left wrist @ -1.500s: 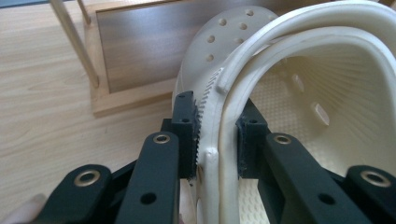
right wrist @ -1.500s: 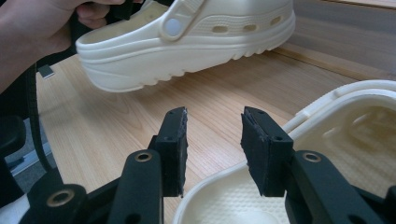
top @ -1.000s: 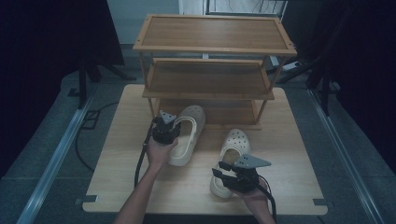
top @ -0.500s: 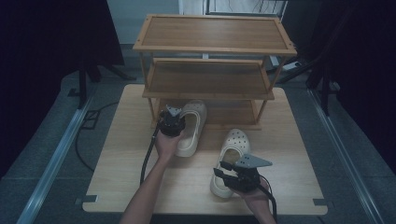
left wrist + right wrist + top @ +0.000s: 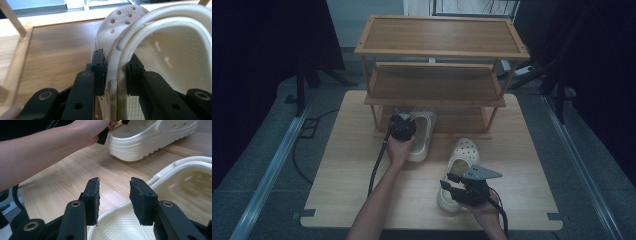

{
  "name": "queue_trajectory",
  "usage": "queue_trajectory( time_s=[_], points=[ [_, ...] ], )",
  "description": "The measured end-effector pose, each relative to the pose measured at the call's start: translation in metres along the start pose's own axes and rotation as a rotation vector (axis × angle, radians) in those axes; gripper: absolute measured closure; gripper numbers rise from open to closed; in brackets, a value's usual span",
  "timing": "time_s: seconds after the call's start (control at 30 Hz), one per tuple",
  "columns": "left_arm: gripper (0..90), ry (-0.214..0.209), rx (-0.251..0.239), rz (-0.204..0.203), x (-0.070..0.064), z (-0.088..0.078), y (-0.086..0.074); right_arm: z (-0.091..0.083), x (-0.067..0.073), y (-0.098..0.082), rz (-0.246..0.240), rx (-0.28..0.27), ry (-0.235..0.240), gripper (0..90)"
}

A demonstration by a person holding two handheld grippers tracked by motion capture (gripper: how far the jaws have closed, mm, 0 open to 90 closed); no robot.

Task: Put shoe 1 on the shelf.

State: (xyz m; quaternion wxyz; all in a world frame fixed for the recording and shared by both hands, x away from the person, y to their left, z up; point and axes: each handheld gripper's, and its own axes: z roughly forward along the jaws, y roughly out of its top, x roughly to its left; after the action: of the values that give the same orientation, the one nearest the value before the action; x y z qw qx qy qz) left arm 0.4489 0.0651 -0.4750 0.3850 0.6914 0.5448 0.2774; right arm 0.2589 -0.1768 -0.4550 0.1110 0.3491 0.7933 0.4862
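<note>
Two cream-white perforated clogs lie on the wooden table [image 5: 337, 195]. My left gripper [image 5: 402, 128] [image 5: 116, 72] is shut on the side wall of the left clog [image 5: 425, 136] [image 5: 175, 50], one pad outside and one inside. That clog's toe reaches into the bottom level of the wooden shoe rack [image 5: 437, 37]. The right clog [image 5: 463, 156] [image 5: 180, 197] lies toe-away on the table in front of the rack. My right gripper [image 5: 450, 184] [image 5: 114, 195] hovers open over its heel rim, pads apart and gripping nothing.
The rack has three levels and stands at the table's far side; its bottom board [image 5: 55, 50] is bare to the left of the held clog. A corner post [image 5: 13, 18] rises at the left. The person's left forearm [image 5: 47, 150] crosses the right gripper view.
My left gripper has carried its clog away from the person and a little right, so the toe now sits under the rack's lower shelf. The right gripper and its clog have stayed put.
</note>
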Motion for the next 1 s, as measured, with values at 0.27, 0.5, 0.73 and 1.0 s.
queue_trajectory(
  time_s=[0.27, 0.5, 0.73, 1.0],
  points=[
    [63.2, -0.033, 0.009, -0.020, -0.005, 0.007, -0.002, 0.002, 0.001, -0.001, -0.007, 0.013, -0.007, 59.4],
    [28.3, -0.086, 0.015, 0.033, 0.000, -0.009, -0.004, 0.004, 0.003, -0.002, -0.012, 0.022, -0.001, 59.2],
    [22.8, -0.133, -0.002, 0.061, 0.007, -0.039, -0.006, 0.005, 0.004, -0.002, -0.017, 0.026, -0.003, 59.1],
    [58.0, -0.186, 0.002, 0.057, 0.012, -0.088, -0.033, 0.002, 0.002, -0.001, -0.013, 0.016, -0.012, 59.0]
  ],
)
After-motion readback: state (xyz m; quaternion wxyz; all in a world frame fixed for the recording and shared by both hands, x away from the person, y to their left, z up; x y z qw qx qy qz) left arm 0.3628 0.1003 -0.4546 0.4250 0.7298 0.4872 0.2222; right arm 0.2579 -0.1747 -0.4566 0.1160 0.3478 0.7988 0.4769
